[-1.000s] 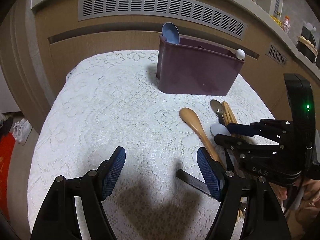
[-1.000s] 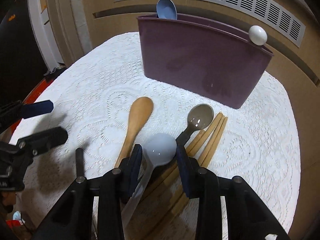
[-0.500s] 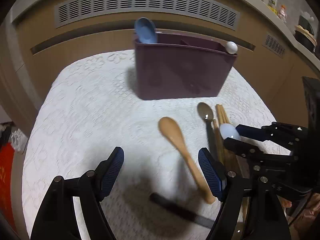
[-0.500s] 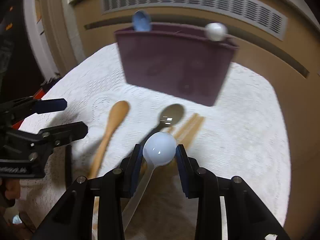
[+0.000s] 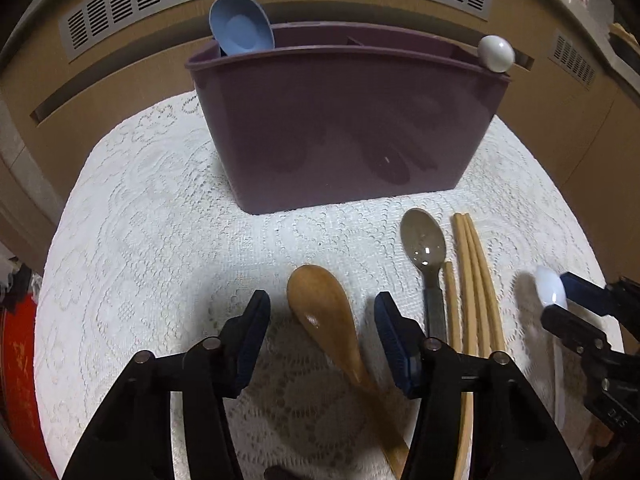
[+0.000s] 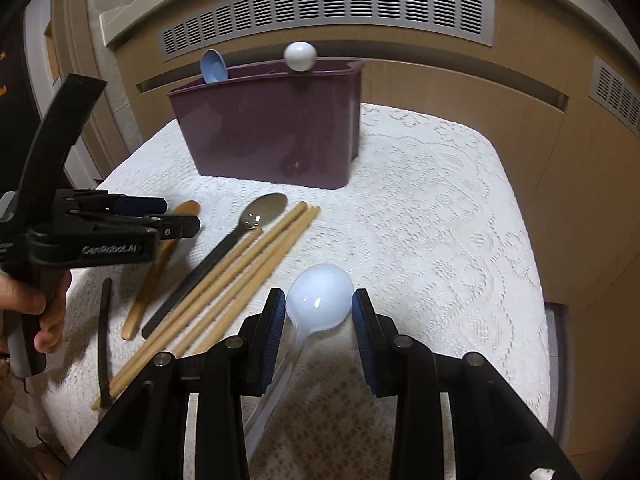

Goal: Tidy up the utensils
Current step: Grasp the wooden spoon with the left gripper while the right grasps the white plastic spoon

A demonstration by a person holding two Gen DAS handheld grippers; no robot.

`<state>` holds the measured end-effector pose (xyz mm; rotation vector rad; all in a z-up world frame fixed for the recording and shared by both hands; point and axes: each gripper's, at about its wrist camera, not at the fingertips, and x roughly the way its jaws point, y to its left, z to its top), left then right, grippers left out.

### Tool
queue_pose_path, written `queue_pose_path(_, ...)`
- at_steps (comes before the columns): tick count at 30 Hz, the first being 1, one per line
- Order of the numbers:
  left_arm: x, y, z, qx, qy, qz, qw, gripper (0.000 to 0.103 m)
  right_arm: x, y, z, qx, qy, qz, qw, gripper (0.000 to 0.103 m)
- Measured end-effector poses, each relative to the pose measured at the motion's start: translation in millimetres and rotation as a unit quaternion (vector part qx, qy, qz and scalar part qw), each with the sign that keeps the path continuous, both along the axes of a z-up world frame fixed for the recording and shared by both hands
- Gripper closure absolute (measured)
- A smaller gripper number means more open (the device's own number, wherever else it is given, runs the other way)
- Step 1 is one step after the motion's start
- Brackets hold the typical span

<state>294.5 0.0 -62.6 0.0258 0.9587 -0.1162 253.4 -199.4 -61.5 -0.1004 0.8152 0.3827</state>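
A pale spoon point(image 6: 319, 300) is clamped in the right gripper point(image 6: 319, 322) at lower centre; the left gripper point(image 5: 322, 332) is held apart over a wooden spoon point(image 5: 328, 320).

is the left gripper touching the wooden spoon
Apart. In the left wrist view, the left gripper is open with the wooden spoon between its fingers, white cloth showing on both sides of the bowl.

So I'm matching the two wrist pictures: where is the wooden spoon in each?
Left wrist: wooden spoon at lower centre, its bowl between the open left claw's fingers.
Right wrist: wooden spoon at left, partly behind the left claw.
Shared landmark: the purple utensil holder on the lace cloth.
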Motion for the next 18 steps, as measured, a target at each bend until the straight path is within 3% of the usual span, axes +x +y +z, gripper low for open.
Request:
queue_pose_path(5, 6.6, -4.5, -3.4, 0.011, -0.007, 0.005, 0.9999, 0.054, 0.2, -4.9, -3.6, 0.010, 0.003, -0.004, 1.000, 0.071)
queue_pose_path(10, 7.4, -5.4, -4.4, 0.009, -0.016, -0.003, 0.9998, 0.068, 1.7, -4.2, -6.0, 0.012, 0.005, -0.007, 1.000, 0.071)
queue_pose_path(18, -20.4, 1.4, 4.1, -0.001, -0.048, -0.017, 0.9987, 0.069, -2.0, 2.1, -0.5, 0.005, 0.001, -0.010, 1.000, 0.071)
